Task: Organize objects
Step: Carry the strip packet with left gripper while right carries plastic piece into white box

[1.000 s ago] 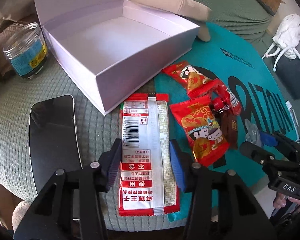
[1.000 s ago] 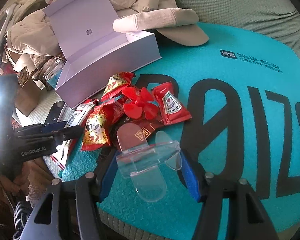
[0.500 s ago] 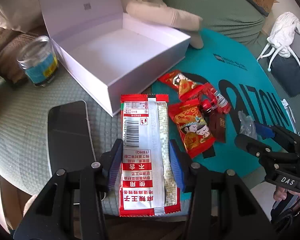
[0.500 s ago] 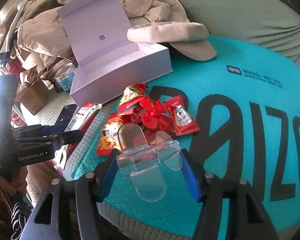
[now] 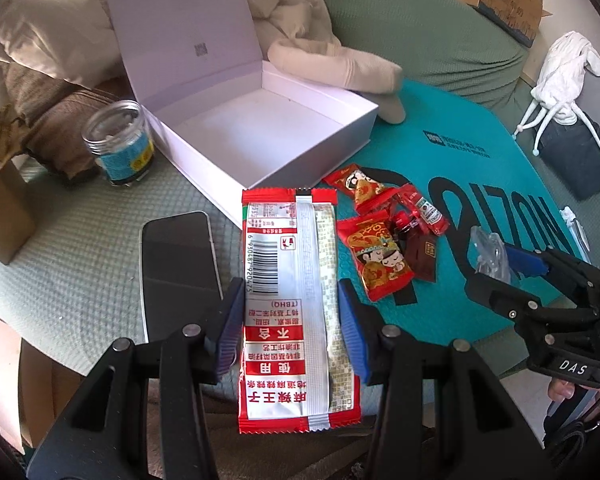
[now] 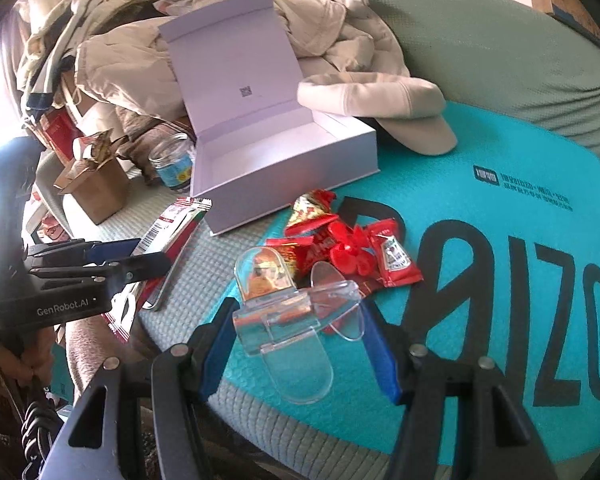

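My left gripper (image 5: 290,320) is shut on a long red and white snack packet (image 5: 290,280), held flat above the green cushion; the same packet (image 6: 172,224) shows edge-on in the right wrist view. A clear plastic stand (image 6: 296,320) is clamped between the blue pads of my right gripper (image 6: 300,340), lifted over the teal mat (image 6: 500,208). An open white box (image 5: 260,132) with its lid up sits behind, empty inside. Red candy packets (image 5: 376,256), a ketchup sachet (image 6: 394,258) and a red plastic piece (image 6: 350,252) lie on the mat.
A dark phone (image 5: 178,264) lies left of the packet, and a clear jar with a blue label (image 5: 118,148) stands beside the box. A beige cap (image 6: 388,108) rests behind the box. Piled clothes (image 6: 120,52) and a brown carton (image 6: 96,184) crowd the left.
Both grippers have risen with their loads, so the box, mat and snacks look smaller and farther. The packet and the clear stand stay gripped the same way.
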Action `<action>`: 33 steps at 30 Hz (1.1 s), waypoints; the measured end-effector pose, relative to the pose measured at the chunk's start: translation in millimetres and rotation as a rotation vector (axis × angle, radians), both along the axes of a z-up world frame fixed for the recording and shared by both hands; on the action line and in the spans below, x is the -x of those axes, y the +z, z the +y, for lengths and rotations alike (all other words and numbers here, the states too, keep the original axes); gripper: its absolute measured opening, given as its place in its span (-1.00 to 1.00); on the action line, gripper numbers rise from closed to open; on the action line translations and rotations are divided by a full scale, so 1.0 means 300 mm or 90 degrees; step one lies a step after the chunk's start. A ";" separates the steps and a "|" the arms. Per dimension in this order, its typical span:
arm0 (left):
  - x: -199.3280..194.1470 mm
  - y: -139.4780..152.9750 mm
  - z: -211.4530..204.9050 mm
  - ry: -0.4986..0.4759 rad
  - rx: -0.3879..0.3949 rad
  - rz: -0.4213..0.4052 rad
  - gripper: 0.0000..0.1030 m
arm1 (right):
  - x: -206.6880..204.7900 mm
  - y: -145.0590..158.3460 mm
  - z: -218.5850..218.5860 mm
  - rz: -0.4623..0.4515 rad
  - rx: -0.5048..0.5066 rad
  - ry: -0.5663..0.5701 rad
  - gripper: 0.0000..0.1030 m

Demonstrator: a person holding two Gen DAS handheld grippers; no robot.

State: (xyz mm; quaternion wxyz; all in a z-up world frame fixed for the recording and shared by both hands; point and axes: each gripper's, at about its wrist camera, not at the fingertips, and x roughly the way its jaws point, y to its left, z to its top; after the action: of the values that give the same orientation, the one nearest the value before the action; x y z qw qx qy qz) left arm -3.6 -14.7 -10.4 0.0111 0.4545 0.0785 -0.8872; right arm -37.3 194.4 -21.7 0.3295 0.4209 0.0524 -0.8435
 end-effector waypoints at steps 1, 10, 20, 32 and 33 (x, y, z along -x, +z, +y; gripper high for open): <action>-0.012 0.009 -0.001 0.004 0.001 0.005 -0.14 | -0.007 0.006 -0.002 0.003 0.001 0.004 0.20; -0.078 0.041 -0.020 0.035 0.007 0.018 -0.14 | -0.049 0.050 -0.027 0.023 0.005 0.039 0.20; -0.035 0.039 -0.068 0.026 -0.005 0.018 -0.14 | -0.035 0.064 -0.089 0.018 -0.018 0.053 0.20; 0.101 0.079 -0.157 -0.006 0.005 0.015 -0.14 | 0.103 0.091 -0.206 0.011 -0.019 0.041 0.20; 0.113 0.082 -0.165 -0.006 0.005 0.015 -0.14 | 0.115 0.094 -0.218 0.010 -0.016 0.045 0.20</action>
State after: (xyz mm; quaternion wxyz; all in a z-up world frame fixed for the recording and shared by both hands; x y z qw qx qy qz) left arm -37.5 -64.2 14.2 0.0079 0.4441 0.0728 -0.8930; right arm -71.7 129.0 6.6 0.3530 0.4163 0.0804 -0.8340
